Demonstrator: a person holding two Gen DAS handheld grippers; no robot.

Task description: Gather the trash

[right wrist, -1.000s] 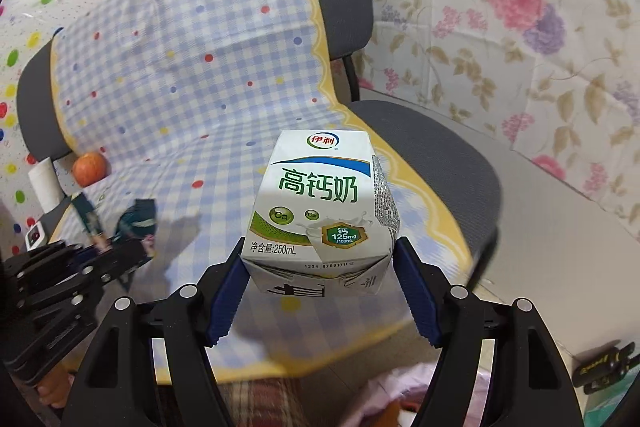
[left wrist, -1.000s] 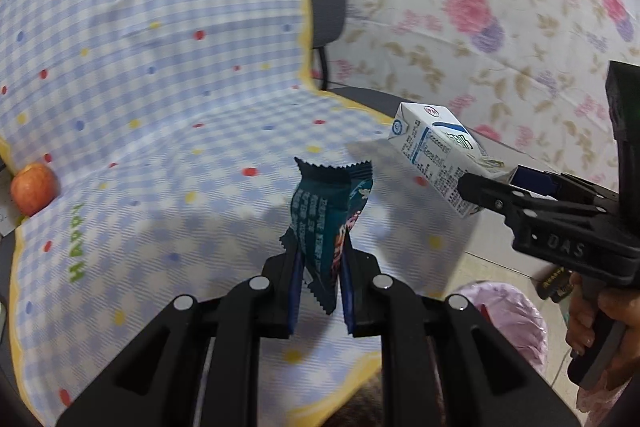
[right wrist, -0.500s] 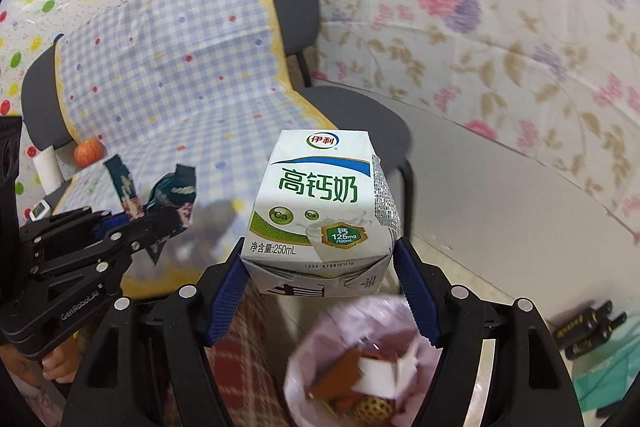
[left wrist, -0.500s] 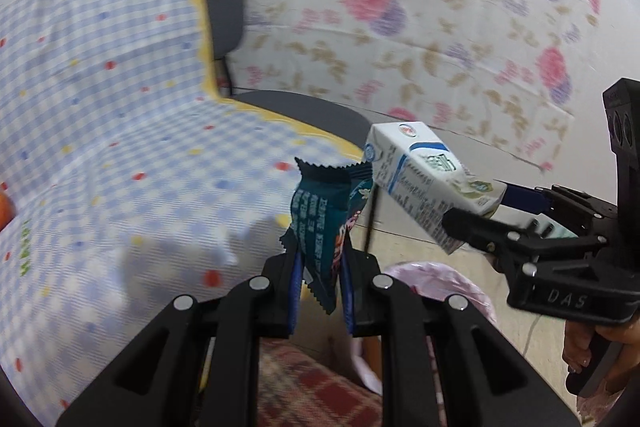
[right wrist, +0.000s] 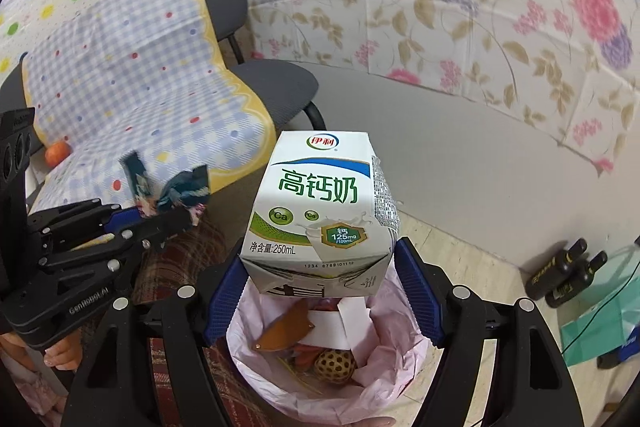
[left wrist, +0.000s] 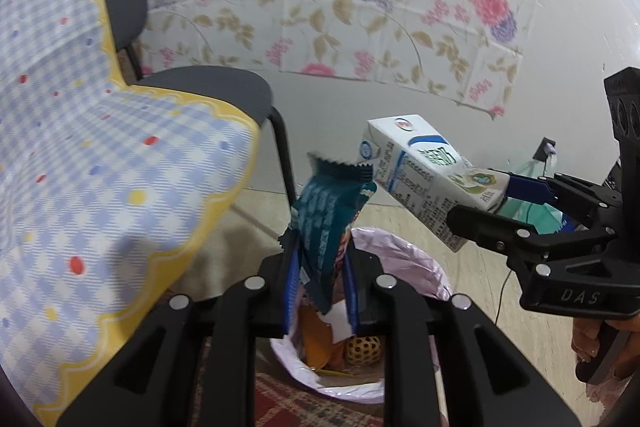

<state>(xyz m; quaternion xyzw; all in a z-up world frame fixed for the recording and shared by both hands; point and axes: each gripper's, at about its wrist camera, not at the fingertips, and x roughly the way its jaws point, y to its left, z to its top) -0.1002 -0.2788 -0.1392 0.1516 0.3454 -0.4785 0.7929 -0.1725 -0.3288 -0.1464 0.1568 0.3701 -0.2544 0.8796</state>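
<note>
My left gripper (left wrist: pixel 320 291) is shut on a teal snack wrapper (left wrist: pixel 330 215) and holds it upright above the pink-lined trash bin (left wrist: pixel 404 251). My right gripper (right wrist: pixel 320 291) is shut on a white milk carton (right wrist: pixel 320 203) with green writing and holds it over the same bin (right wrist: pixel 384 379), which holds several pieces of trash. The carton (left wrist: pixel 424 171) and the right gripper (left wrist: pixel 496 203) also show at the right of the left wrist view. The left gripper (right wrist: pixel 176 211) with the wrapper (right wrist: pixel 180 187) shows at the left of the right wrist view.
A grey chair (left wrist: pixel 208 87) draped with a blue checked cloth (left wrist: pixel 80 155) stands to the left of the bin. An orange fruit (right wrist: pixel 58 153) lies on the cloth. Two dark bottles (right wrist: pixel 564 267) and a green bag (right wrist: pixel 600 327) sit on the floor at the right by the floral wall.
Both grippers have swung right, away from the chair, and now hang over the trash bin. Each still holds its item.
</note>
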